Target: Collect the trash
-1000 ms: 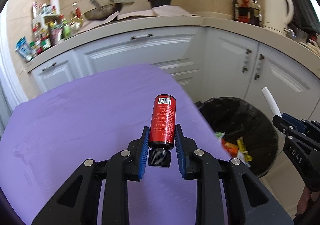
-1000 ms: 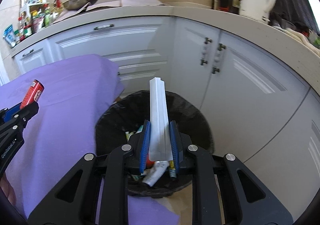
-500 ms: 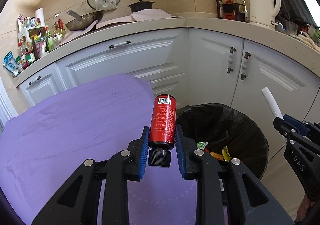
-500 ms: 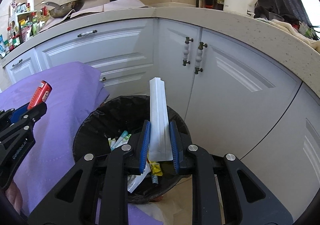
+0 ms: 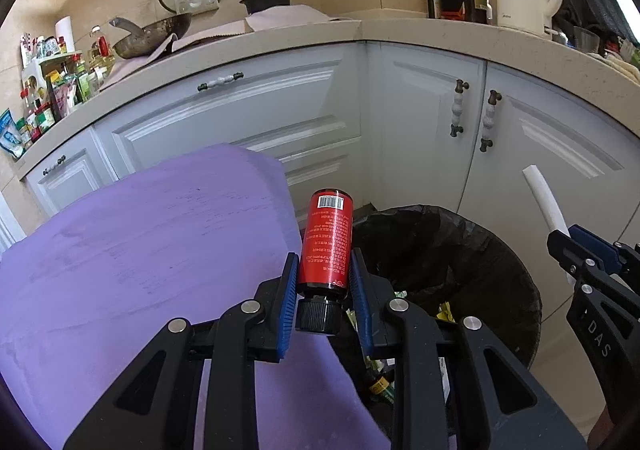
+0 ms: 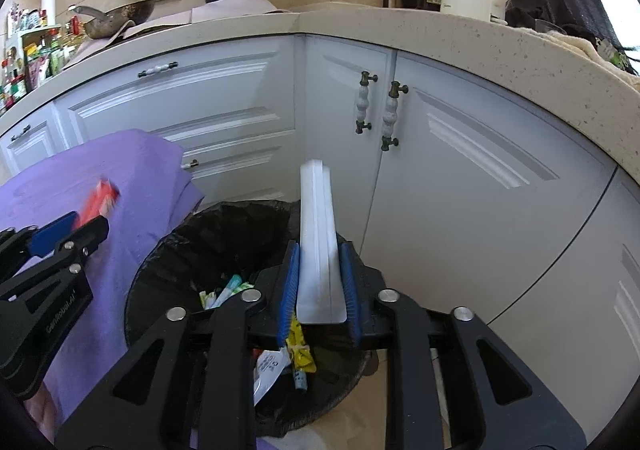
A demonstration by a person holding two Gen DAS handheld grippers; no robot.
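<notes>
From the left wrist view, our left gripper [image 5: 323, 300] has a red bottle [image 5: 327, 242] between its blue pads, black cap toward us and barcode end pointing away. Its jaws are opening, and a thin gap shows on the right side of the bottle, so we judge the hold is loosening. The bottle hangs at the right edge of the purple cloth [image 5: 140, 242], just at the near-left rim of the black-lined trash bin [image 5: 472, 246], which is probably why we let go here. Far right, our right gripper [image 5: 576, 250] carries a white tube [image 5: 546, 202] over the bin.

From the right wrist view, the right gripper [image 6: 319, 284] points down over the trash bin [image 6: 224, 226], where wrappers already lie. A flattened white tube [image 6: 318, 234] stands between the pads; the jaws are opening and gaps show on both sides, so we judge it is being released to drop in. At the left, the left gripper [image 6: 60, 246] and its red bottle [image 6: 98, 200], blurred, sit above the purple cloth [image 6: 120, 170].
</notes>
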